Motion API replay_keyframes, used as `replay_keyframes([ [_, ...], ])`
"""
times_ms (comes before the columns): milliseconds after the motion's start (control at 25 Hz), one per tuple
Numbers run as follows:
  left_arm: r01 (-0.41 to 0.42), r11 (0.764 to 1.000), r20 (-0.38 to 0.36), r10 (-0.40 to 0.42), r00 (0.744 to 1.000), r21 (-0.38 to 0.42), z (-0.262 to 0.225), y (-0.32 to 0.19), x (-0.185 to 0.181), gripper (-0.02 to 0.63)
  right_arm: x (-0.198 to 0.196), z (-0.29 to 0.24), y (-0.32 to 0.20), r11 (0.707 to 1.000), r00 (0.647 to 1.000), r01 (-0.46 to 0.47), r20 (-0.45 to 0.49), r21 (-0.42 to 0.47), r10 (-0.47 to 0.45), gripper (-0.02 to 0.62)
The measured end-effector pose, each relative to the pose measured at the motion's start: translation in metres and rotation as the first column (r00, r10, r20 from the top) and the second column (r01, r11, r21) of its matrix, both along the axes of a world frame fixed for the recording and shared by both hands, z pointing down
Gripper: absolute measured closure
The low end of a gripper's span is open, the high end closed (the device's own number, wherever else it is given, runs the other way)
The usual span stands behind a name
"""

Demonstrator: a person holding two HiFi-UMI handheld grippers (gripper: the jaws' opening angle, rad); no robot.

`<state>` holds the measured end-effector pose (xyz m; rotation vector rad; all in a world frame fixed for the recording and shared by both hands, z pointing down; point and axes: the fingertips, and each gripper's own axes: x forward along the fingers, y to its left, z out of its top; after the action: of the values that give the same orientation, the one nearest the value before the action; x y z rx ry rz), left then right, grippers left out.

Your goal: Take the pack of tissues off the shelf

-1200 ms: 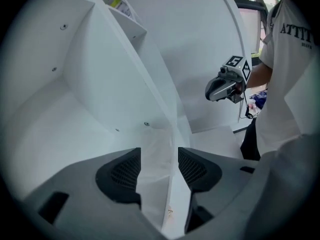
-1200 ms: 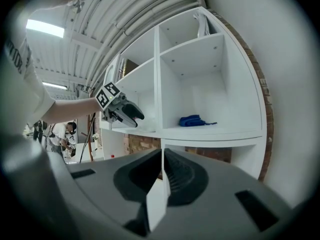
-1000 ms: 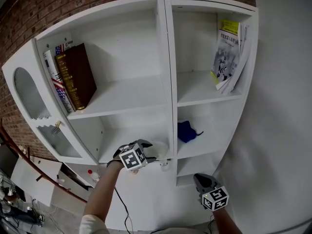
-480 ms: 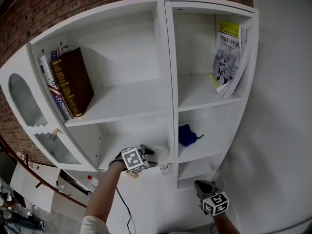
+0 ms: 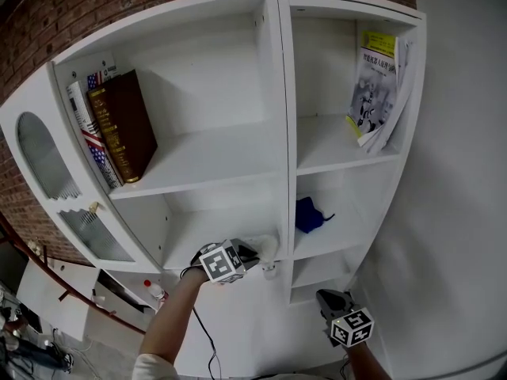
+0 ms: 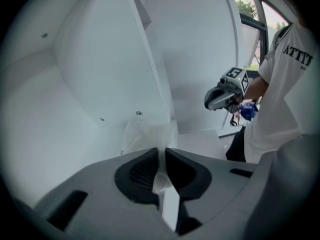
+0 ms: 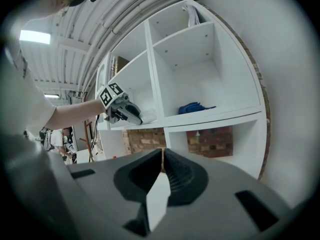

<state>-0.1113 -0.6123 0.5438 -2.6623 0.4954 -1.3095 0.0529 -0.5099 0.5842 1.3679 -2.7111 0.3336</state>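
The pack of tissues (image 5: pixel 268 248), in thin clear wrap, lies at the front right corner of the lower left shelf (image 5: pixel 198 232). My left gripper (image 5: pixel 255 253) reaches in from the left. Its jaws have just been closing, and the pack's wrapper (image 6: pixel 147 134) is now pinched between the dark pads (image 6: pixel 142 170). From the right gripper view I see the left gripper (image 7: pixel 131 115) against the pack (image 7: pixel 146 115) at the shelf edge. My right gripper (image 5: pixel 333 303) hangs low in front of the unit, shut with nothing in it (image 7: pixel 162 156).
Books (image 5: pixel 119 129) lean at the left of the upper shelf. Booklets (image 5: pixel 376 93) stand in the top right compartment and a blue cloth (image 5: pixel 309 214) lies in the one below. An open glass door (image 5: pixel 55 180) juts out on the left. A divider (image 5: pixel 285 133) stands right of the pack.
The left gripper has stayed at the lower shelf's edge, now pressed closer against the pack. The right gripper has kept its place low on the right.
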Motion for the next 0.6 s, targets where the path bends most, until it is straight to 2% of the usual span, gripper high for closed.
replay_keyframes([
  [120,0.037,0.999,-0.103,-0.038,0.994,-0.008,-0.013,0.003,0.002,0.552,-0.001,-0.002,0.001,1.0,1.0,0.005,-0.001,0.004,-0.005,0.561],
  [360,0.066,0.998,-0.128,-0.065,0.99,0.007,-0.016,0.013,-0.003,0.554,-0.007,-0.006,0.006,1.0,1.0,0.022,-0.012,0.012,-0.022,0.561],
  [600,0.099,0.994,-0.185,-0.088,0.979,0.049,-0.029,0.022,-0.007,0.555,-0.014,-0.009,0.01,0.999,0.999,0.035,-0.021,0.02,-0.035,0.561],
])
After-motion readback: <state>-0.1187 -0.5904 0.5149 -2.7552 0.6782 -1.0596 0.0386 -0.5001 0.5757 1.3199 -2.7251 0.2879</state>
